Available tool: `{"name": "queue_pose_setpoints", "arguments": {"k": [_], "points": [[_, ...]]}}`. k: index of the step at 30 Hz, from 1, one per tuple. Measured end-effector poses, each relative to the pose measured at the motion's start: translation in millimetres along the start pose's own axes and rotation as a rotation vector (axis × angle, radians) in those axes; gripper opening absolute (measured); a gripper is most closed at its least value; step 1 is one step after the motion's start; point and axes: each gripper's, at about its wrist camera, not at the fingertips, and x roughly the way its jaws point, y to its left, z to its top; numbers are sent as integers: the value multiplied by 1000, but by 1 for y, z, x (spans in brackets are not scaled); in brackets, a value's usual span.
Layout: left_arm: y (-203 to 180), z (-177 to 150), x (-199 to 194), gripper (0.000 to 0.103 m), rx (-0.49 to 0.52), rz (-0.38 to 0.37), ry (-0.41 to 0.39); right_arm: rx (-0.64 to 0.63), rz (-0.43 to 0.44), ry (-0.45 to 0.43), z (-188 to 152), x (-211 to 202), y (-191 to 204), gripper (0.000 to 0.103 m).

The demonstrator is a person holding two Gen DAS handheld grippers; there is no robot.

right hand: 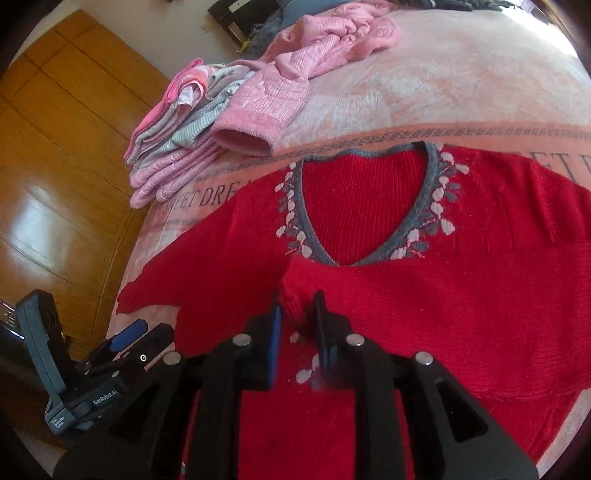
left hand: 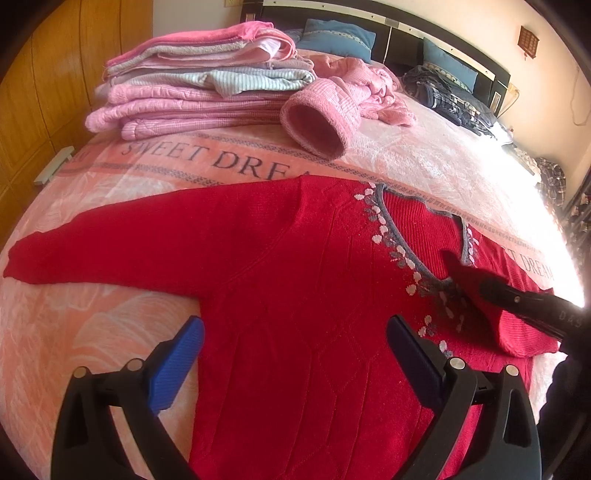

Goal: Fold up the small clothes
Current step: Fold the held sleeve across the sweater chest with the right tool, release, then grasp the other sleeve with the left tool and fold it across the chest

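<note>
Red knit sweater (left hand: 295, 295), grey V-neck trim with white and grey leaf motifs, lies front-up on the bed (left hand: 424, 158) and fills the lower centre of the left wrist view. One sleeve stretches flat toward the left edge of that frame; the other sleeve is folded across the chest, its cuff lying just below the point of the neckline.

Left gripper (left hand: 295, 365): lower centre of its own frame, blue-padded jaws spread wide, nothing between them, held over the sweater's body. It shows also in the lower left of the right wrist view, off the sweater's edge.

Right gripper (right hand: 298, 321): lower centre of its own frame, jaws drawn near together with a fold of the red sleeve cuff pinched between them. In the left wrist view it enters from the right edge, dark and partly in glare.

Bed cover (left hand: 92, 332): pink plush blanket, a band across it lettered "SWEET DREA…".

Folded stack (left hand: 199, 85): pink, grey and striped garments piled in the upper left of the left wrist view, well apart from the sweater.

Pink quilted garment (left hand: 347, 96): unfolded, crumpled beside the stack, one fleece-lined cuff gaping open toward the sweater.

Pillows (left hand: 332, 33): blue, at the dark headboard, upper centre.

Wooden wardrobe panels (right hand: 55, 147): left side of the right wrist view.
</note>
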Motion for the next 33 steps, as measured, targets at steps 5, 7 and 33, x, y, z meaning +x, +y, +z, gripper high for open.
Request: {"name": "queue_pose_setpoints", "arguments": {"k": [5, 7, 33], "points": [[-24, -1, 11, 99, 8, -93, 37, 2, -40, -53, -3, -38, -27, 23], [-43, -2, 19, 99, 31, -128, 59, 3, -92, -86, -7, -60, -46, 25], [-112, 0, 31, 8, -9, -209, -74, 122, -134, -176, -66, -171, -181, 29]]}}
